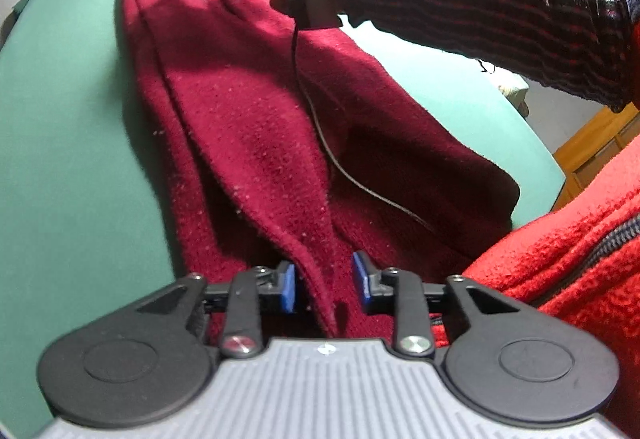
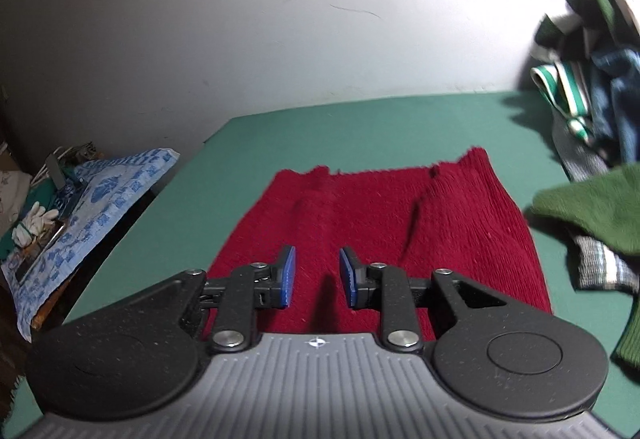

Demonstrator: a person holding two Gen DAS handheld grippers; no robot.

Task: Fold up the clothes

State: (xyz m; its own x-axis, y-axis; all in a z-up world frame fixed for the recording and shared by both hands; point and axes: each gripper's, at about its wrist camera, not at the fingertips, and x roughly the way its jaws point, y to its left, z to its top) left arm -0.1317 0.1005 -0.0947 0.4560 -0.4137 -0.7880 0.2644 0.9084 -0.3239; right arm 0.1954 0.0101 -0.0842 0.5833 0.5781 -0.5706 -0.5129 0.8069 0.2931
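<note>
One dark red knit garment (image 2: 380, 223) lies folded into a rough rectangle on the green tabletop (image 2: 360, 127). Left claw (image 1: 324, 285) jaws apart, a raised fold between them, unpinched. Right claw (image 2: 317, 277) jaws apart, empty.

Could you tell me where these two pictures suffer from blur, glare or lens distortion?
Left wrist view: fisheye bends the green table edge; glare whitens the top behind the striped sleeve; red garment fairly sharp. Right wrist view: clothes pile at the right edge is smeared; the wall is bright; the corners darken.
</note>
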